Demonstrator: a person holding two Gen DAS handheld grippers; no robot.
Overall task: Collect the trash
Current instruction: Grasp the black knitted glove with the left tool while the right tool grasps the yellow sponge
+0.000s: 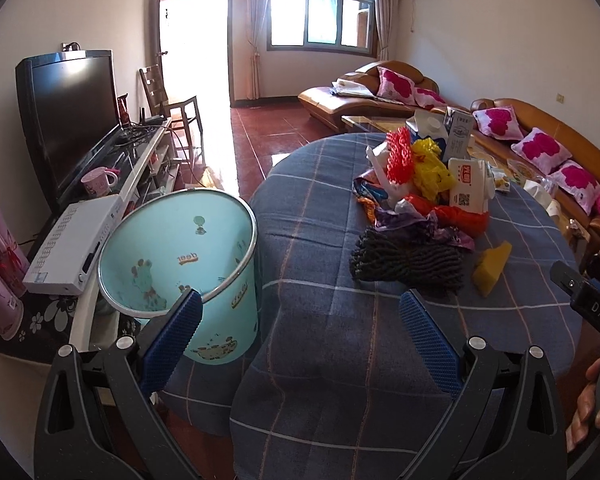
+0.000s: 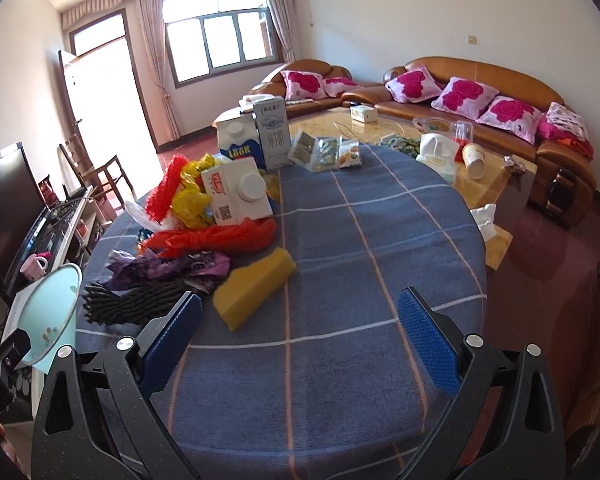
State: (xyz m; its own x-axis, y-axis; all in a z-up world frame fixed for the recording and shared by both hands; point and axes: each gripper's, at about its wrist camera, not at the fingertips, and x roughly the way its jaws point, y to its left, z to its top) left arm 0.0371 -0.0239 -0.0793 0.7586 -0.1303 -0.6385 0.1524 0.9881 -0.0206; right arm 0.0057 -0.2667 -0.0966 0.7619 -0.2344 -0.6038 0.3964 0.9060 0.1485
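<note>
Your left tongs [image 1: 300, 312] and right tongs [image 2: 299, 314] gape empty over the blue plaid surface [image 2: 340, 360], the trash pile [image 2: 220, 216] beyond them, its farthest carton [image 2: 238, 140] reading "LOOK", and the bin [image 1: 180, 256] beside says "deer".

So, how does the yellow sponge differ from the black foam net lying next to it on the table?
The yellow sponge is a solid, smooth-sided block; the black foam net is a ribbed, crumpled bundle. The sponge is bright yellow, the net dark. The sponge lies nearer the table's middle, the net nearer the light blue bin. Both rest loose on the blue checked tablecloth.
</note>
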